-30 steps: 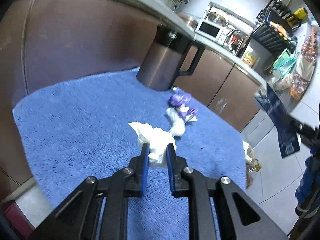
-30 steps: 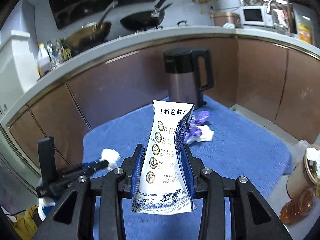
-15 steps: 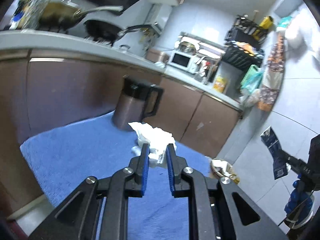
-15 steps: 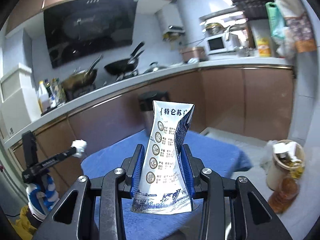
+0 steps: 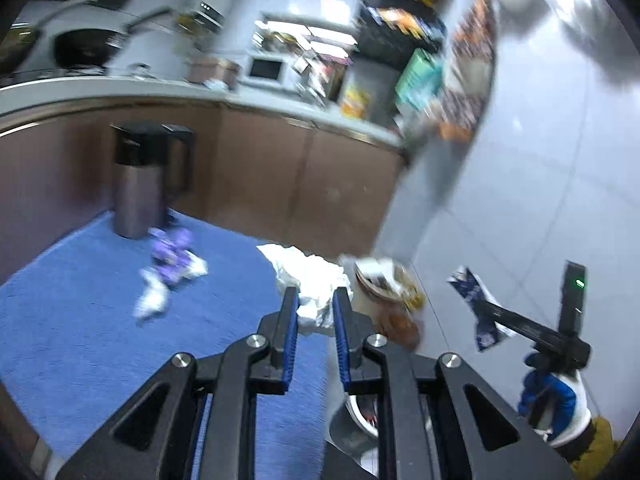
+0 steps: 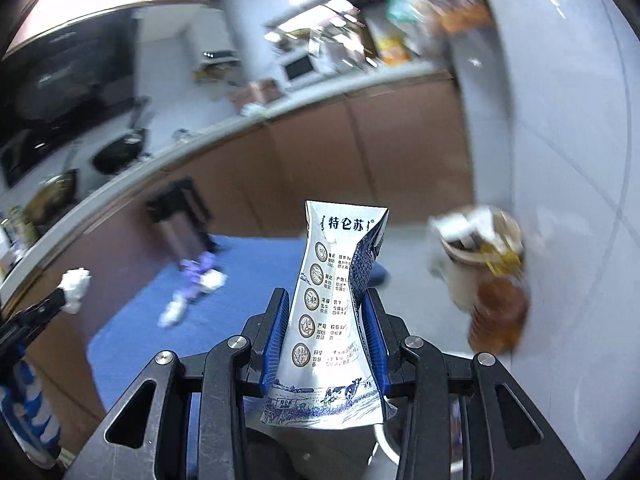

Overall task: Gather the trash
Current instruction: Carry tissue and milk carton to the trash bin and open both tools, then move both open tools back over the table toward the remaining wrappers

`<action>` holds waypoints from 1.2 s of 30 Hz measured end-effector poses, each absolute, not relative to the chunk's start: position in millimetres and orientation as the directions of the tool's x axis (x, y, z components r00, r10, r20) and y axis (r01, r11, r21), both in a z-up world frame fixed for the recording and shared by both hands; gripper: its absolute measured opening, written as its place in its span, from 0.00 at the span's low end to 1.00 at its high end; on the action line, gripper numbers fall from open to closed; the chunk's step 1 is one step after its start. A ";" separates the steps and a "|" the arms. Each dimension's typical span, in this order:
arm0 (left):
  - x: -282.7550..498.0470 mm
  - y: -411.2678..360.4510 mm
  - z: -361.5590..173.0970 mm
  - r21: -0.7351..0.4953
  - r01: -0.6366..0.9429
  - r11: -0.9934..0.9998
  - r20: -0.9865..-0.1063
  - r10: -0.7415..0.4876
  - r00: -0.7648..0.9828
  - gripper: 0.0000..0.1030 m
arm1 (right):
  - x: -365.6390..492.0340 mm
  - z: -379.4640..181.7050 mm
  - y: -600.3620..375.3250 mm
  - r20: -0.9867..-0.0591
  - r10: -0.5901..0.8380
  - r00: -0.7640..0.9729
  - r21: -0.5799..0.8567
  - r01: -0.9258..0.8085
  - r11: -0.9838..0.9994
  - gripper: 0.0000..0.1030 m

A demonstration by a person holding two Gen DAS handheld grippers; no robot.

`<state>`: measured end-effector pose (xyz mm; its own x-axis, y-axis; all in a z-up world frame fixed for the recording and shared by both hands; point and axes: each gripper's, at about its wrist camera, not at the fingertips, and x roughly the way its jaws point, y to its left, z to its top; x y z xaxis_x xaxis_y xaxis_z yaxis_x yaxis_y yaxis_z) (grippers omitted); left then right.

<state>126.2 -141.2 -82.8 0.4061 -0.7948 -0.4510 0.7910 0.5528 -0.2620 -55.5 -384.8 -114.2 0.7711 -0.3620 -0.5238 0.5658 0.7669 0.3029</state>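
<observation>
Pinching a crumpled tissue (image 5: 308, 276) and a milk carton (image 6: 332, 300), both grippers' jaws are clamped.

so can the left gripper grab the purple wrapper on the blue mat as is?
Probably not yet: the left gripper has its jaws shut on a crumpled white tissue, so there is no room for the purple wrapper, which lies uncovered on the blue mat.

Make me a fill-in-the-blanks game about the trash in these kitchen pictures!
1. The left gripper squeezes a crumpled white ____.
2. The right gripper holds a flattened milk ____.
3. The purple wrappers lie on a ____ mat.
4. The kettle standing behind the wrappers has a ____ lid.

Missing words: tissue; carton; blue; black
</observation>
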 end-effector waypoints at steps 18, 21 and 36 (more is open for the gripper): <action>67.5 -388.9 -202.6 -0.173 0.934 0.313 -0.756 -0.650 0.077 0.18 | -87.8 -303.2 -493.2 -0.788 -0.259 0.559 0.414 0.792 0.450 0.36; 59.8 -413.3 -216.5 -0.152 0.944 0.293 -0.770 -0.634 0.073 0.26 | -91.8 -313.9 -501.1 -0.797 -0.270 0.540 0.401 0.808 0.432 0.41; 75.9 -407.8 -216.5 -0.230 0.915 0.330 -0.768 -0.639 0.037 0.45 | -98.1 -319.7 -509.3 -0.817 -0.307 0.488 0.351 0.843 0.408 0.56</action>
<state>75.9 -407.8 -216.5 0.0371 -0.6394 -0.7680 0.9155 0.3298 -0.2304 -98.1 -509.3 -319.7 0.4884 -0.3065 -0.8170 0.8429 0.4079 0.3508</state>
